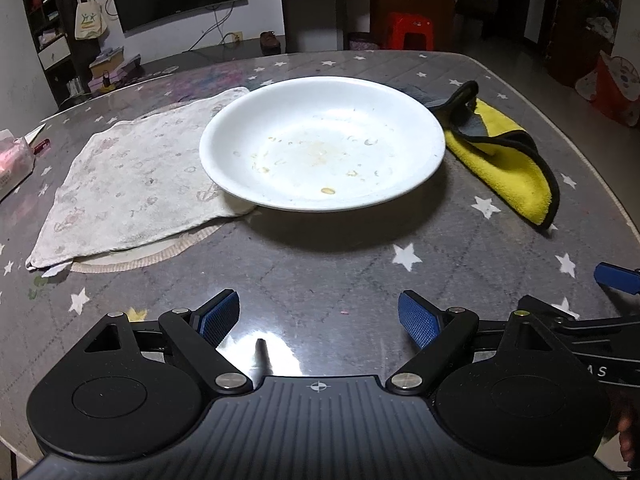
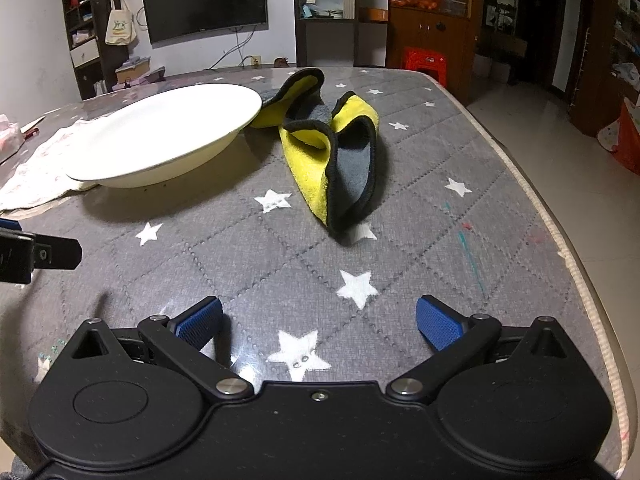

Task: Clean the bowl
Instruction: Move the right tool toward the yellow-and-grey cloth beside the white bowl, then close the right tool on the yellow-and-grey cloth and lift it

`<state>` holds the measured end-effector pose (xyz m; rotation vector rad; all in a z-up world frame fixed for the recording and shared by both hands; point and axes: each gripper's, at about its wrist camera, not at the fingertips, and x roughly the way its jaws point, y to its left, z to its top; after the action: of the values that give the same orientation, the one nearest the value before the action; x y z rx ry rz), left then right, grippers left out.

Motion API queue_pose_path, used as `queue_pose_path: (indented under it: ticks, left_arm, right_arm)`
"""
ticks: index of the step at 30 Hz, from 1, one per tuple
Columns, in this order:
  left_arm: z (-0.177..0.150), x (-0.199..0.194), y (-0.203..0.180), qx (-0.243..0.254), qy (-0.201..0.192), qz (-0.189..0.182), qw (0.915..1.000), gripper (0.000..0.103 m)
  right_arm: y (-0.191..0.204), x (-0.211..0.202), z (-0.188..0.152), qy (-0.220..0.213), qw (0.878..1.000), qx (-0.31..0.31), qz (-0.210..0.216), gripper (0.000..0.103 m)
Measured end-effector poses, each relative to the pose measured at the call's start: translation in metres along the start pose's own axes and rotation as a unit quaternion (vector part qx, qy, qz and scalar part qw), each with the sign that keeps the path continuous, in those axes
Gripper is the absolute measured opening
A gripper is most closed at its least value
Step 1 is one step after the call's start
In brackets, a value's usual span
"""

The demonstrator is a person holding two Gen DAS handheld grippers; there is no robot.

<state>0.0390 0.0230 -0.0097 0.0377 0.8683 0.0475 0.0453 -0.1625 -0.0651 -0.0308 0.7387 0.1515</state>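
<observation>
**Soiled white bowl on star-print table, with two cloths**

Left tongs [image 1: 319, 318]: nearest item in the left wrist view. Blue-padded fingers [image 1: 219, 316] stood wide apart, holding nothing, above bare table [image 1: 320, 272]. Surface grey, quilted, printed with white stars, under a glossy cover.

Right tongs [image 2: 319, 322]: likewise spread wide and empty, above the table's near right part, blue pads [image 2: 438, 326] well short of the cloth ahead. Part of this tool showed at the right edge of the left wrist view.

Bowl [image 1: 322, 142]: white, round, wide and shallow, so no long axis. Sat upright, opening upward, near the table's middle, beyond the left tongs and left-forward of the right tongs. Interior carried a faint yellowish smear at the centre and scattered small yellow-brown crumbs and streaks; one larger spot lay near the front inner wall. Rim looked plain and whole. Its left edge overlapped the white towel.

White towel [image 1: 132, 176]: pale, faintly patterned, spread flat left of the bowl, lying partly over a round beige mat [image 1: 132, 258].

Yellow cloth [image 2: 332, 156]: yellow one face, grey the other, black edging, crumpled and folded. Lay right of the bowl, its far fold touching or tucked beside the rim; long axis ran near to far.

Pink packet [image 1: 14, 160]: far left table edge.
</observation>
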Motion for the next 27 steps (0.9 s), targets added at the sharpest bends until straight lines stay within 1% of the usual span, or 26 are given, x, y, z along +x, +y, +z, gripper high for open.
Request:
queue_pose_path:
  ticks: [4, 8, 11, 14, 19, 27]
  left_arm:
    - [0.003, 0.001, 0.002, -0.001, 0.000, 0.001, 1.0000, 0.088]
    - [0.006, 0.003, 0.005, -0.002, 0.004, 0.003, 1.0000, 0.088]
    - [0.008, 0.005, 0.009, -0.003, 0.006, 0.004, 1.0000, 0.088]
    - [0.012, 0.008, 0.015, -0.011, 0.006, 0.008, 0.9999, 0.088]
    - [0.021, 0.013, 0.024, -0.022, 0.008, 0.015, 0.9996, 0.088]
    - [0.035, 0.016, 0.025, -0.013, -0.002, 0.022, 0.9997, 0.087]
  right_arm:
    - [0.001, 0.000, 0.000, -0.004, 1.000, 0.000, 0.000, 0.103]
    - [0.001, 0.001, 0.004, 0.006, 1.000, -0.001, -0.001, 0.103]
    - [0.000, 0.001, 0.008, 0.007, 1.000, 0.003, 0.009, 0.103]
    - [0.000, 0.000, 0.015, -0.004, 1.000, -0.003, 0.019, 0.103]
    - [0.006, 0.002, 0.029, -0.019, 0.999, -0.032, 0.027, 0.103]
    - [0.007, 0.015, 0.064, -0.055, 0.995, -0.074, 0.030, 0.103]
